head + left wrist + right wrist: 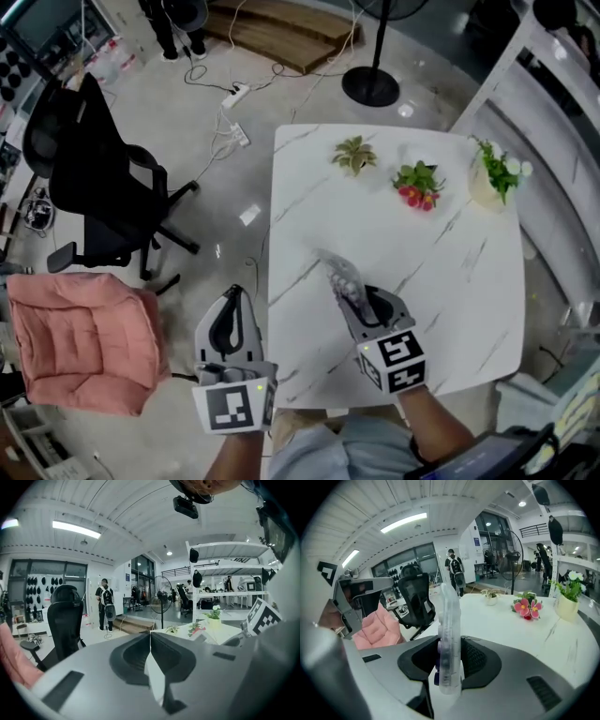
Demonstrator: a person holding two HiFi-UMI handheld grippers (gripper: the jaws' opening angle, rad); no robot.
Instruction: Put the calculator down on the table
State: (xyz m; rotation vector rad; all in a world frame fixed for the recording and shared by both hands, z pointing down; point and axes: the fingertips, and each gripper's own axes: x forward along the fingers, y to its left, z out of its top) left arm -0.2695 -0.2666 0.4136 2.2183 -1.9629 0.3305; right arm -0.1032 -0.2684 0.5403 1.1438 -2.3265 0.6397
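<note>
A clear plastic calculator point(341, 275) with purple keys stands on edge between the jaws of my right gripper point(359, 302), which is shut on it. In the right gripper view the calculator point(449, 634) rises upright from the jaws over the white marble table point(506, 625). In the head view it hangs above the near middle of the table point(450, 309). My left gripper point(233, 295) is off the table's left edge, over the floor. Its jaws meet in a thin line with nothing between them point(150, 637).
Three small potted plants stand along the table's far edge: a green one point(354, 155), red flowers point(417, 185) and white flowers in a pale pot point(495, 175). A black office chair point(94, 178) and a pink cushion point(80, 342) sit left of the table.
</note>
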